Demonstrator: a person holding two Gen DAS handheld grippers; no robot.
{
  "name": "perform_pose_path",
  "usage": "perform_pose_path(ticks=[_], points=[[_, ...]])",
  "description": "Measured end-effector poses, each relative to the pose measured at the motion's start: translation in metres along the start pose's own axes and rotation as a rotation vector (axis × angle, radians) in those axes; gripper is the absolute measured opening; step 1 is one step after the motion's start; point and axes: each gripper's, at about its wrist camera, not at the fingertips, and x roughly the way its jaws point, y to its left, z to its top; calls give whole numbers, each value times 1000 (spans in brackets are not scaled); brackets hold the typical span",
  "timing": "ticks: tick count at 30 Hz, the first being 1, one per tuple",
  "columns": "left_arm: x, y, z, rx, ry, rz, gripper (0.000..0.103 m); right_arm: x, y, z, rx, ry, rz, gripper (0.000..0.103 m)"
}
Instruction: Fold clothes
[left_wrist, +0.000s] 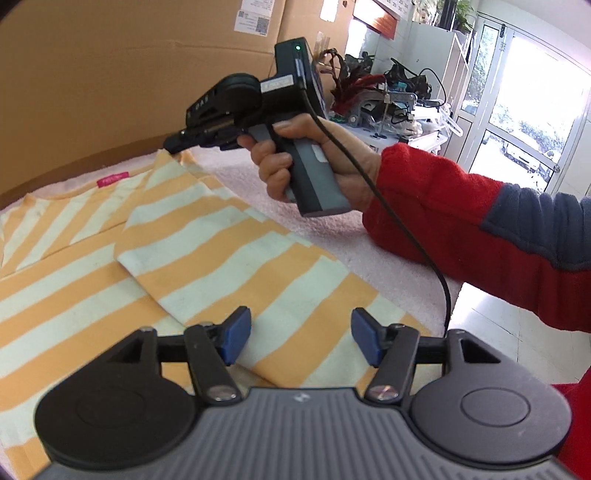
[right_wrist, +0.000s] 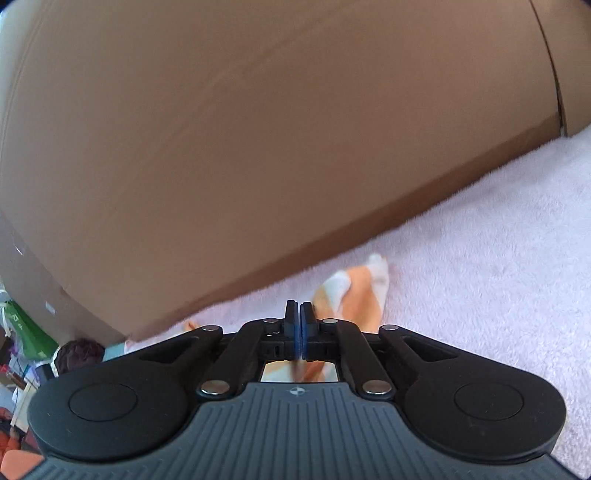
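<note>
Evidently light and limp, the orange-and-white striped cotton shirt (left_wrist: 207, 258) lies partly folded on the pink fleece cover (left_wrist: 388, 258), its corner pinched in the right gripper (right_wrist: 299, 325), best taken by hems; the left gripper (left_wrist: 301, 341) gapes.

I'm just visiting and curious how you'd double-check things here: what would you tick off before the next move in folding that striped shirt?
1. Right gripper closed on cloth: cannot tell; the jaws are together at a corner of the striped shirt, but fabric between the pads is not clearly visible.
2. Left gripper free to grab: ok; jaws wide apart, nothing between them.
3. One side panel already folded over the shirt body: ok.
4. Shirt lying flat on the pink towel: ok, mostly smooth.
5. Cable clear of the shirt: ok; it hangs beside the red sleeve.
6. Cardboard box close behind: not ok, little room.
</note>
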Motion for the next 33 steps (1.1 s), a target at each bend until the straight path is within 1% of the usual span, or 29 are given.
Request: perform_pose_path(ticks=[2,3,4,6,8,9,10,11,12,13,15,16,19,20,21,22,23,24,25,26,27,28,29,31,33], points=[[1,-5,-4,15,6,-9,63,7,2,-2,-56,34,-76,0],[1,-8,-5,22,8,-15,63,4,1,-1,-58,36,-55,2],[1,-11,-7,30,11,-22,65,-3,-1,1,-27,34,-16,9],[1,-17,-9,42,12,-30,67,-13,1,3,16,22,81,29],[2,-22,-12,52,10,-34,69,-17,10,2,-15,30,85,36],[2,-25,-13,57,9,-36,72,-13,14,2,-38,49,47,37],[2,-28,-14,62,8,-38,76,-7,16,0,-49,75,19,37],[3,-30,-16,67,6,-40,77,0,18,-1,-60,101,-10,34],[3,-33,-17,71,5,-42,77,5,19,-2,-67,123,-30,22],[3,-36,-18,76,4,-44,77,10,20,-3,-65,135,-27,21],[4,-41,-21,86,1,-48,77,14,21,-1,-44,146,-8,2],[4,-44,-22,91,0,-50,77,15,21,1,-27,141,10,2],[3,-45,-24,88,-7,-42,77,8,22,6,43,59,161,2],[2,-46,-25,87,-9,-39,77,6,22,7,57,40,189,2],[2,-46,-26,87,-11,-36,76,8,22,7,42,52,133,3],[2,-46,-26,86,-13,-33,76,13,22,5,2,70,46,3],[1,-48,-27,97,-13,-27,76,18,20,2,-36,91,-9,7],[1,-50,-28,110,-12,-21,76,18,16,1,-59,102,-25,0],[0,-51,-28,123,-10,-16,76,16,12,0,-68,109,-38,0],[-2,-52,-29,135,-8,-17,76,8,8,1,-42,105,-43,1],[-4,-54,-31,146,-5,-19,76,-3,5,3,-9,94,-45,14],[-7,-53,-32,155,-1,-28,76,-14,2,3,13,86,-39,21],[-10,-53,-34,165,4,-39,76,-29,1,2,4,88,-13,29],[-16,-53,-38,189,15,-57,76,-58,0,-3,-19,100,42,29],[-23,-54,-43,213,23,-72,76,-85,0,-20,-64,178,122,34]])
